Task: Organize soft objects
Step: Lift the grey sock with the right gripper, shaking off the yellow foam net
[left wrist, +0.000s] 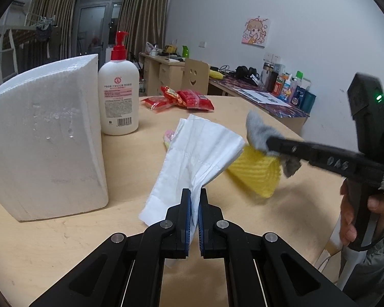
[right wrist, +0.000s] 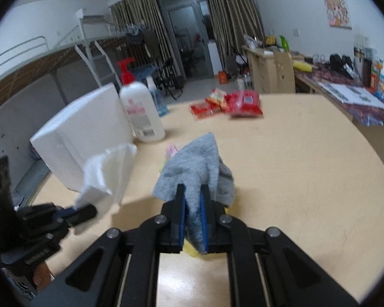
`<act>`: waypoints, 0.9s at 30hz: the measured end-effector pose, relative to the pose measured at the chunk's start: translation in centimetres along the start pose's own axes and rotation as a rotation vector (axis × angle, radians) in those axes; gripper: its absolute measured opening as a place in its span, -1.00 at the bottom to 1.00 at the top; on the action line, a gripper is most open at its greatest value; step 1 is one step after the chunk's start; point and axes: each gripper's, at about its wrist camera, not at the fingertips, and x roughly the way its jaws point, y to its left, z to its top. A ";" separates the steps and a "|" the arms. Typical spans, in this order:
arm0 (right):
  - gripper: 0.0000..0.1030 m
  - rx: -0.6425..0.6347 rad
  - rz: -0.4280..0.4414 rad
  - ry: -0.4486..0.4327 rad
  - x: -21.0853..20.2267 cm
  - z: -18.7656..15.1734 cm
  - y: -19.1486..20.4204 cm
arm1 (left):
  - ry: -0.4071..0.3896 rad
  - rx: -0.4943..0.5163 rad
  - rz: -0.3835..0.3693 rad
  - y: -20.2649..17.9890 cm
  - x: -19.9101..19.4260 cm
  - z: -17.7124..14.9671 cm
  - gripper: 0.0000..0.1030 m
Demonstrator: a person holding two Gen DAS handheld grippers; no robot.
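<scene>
Task looks mid-way by this view: nothing visibly sorted yet. Yellow cloth point(left wrist: 256, 176) lies flat on the table point(left wrist: 281, 217), with a pink-and-yellow item point(left wrist: 168, 138) just behind the white cloth point(left wrist: 199, 151). Red snack packets point(left wrist: 181, 98) sit far back, untouched.

Left tool point(left wrist: 195, 199): clenched on the white cloth, which hangs raised off the table. Right tool point(right wrist: 192, 199): nearly closed, pinching the grey cloth point(right wrist: 194, 163), lifted above the yellow one. Both cloths still need placing; destination not evident.
</scene>
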 end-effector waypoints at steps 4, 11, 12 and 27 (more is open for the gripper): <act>-0.73 -0.003 -0.004 0.047 1.0 -0.6 -0.2 | 0.003 -0.003 0.002 0.0 0.0 0.0 -0.90; -0.72 -0.019 -0.012 0.072 2.1 -0.5 -0.3 | 0.008 -0.008 0.003 0.2 0.1 -0.1 -0.90; -0.72 -0.019 -0.007 0.070 2.1 -0.5 -0.3 | 0.007 -0.012 0.006 0.3 0.1 -0.1 -0.90; -0.73 -0.017 0.037 -0.102 -3.1 1.5 1.0 | -0.031 -0.001 0.012 0.0 -1.2 0.4 -0.90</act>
